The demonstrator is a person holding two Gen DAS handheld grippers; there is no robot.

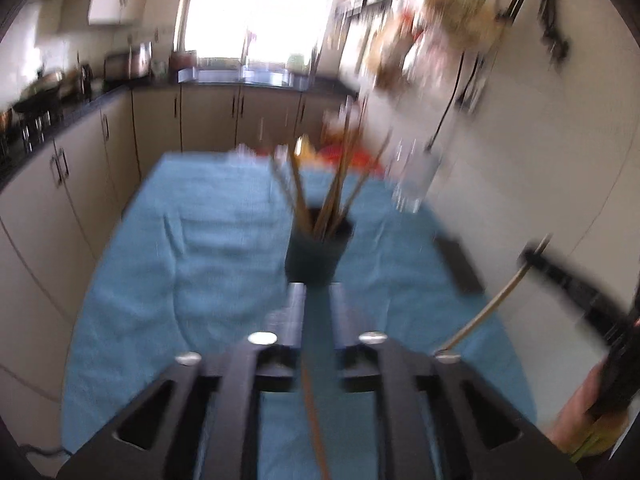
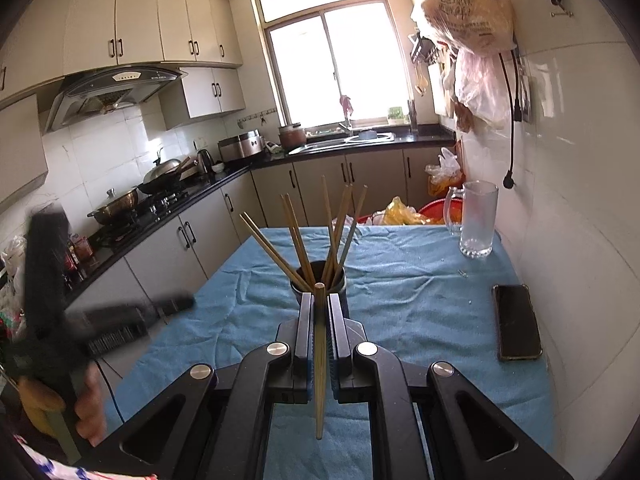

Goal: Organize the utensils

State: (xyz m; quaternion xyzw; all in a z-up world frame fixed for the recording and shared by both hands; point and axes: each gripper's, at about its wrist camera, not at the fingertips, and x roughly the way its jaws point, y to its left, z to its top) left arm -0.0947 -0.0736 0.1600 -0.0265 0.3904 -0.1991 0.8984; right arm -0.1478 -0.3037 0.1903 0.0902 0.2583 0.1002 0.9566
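Right gripper [image 2: 320,300]: clamped on a single chopstick [image 2: 320,360], long axis running straight along the fingers, tip pointing toward the dark holder [image 2: 320,276]. Left gripper [image 1: 316,292]: jaws slightly apart, a thin stick [image 1: 314,412] blurred in the gap, contact unclear. Holder standing upright near the middle of the blue-clothed table [image 2: 420,300], chopsticks fanned up and outward. Glass mug [image 2: 476,220] at the far right corner, phone [image 2: 516,322] along the right edge; left half of the cloth open.
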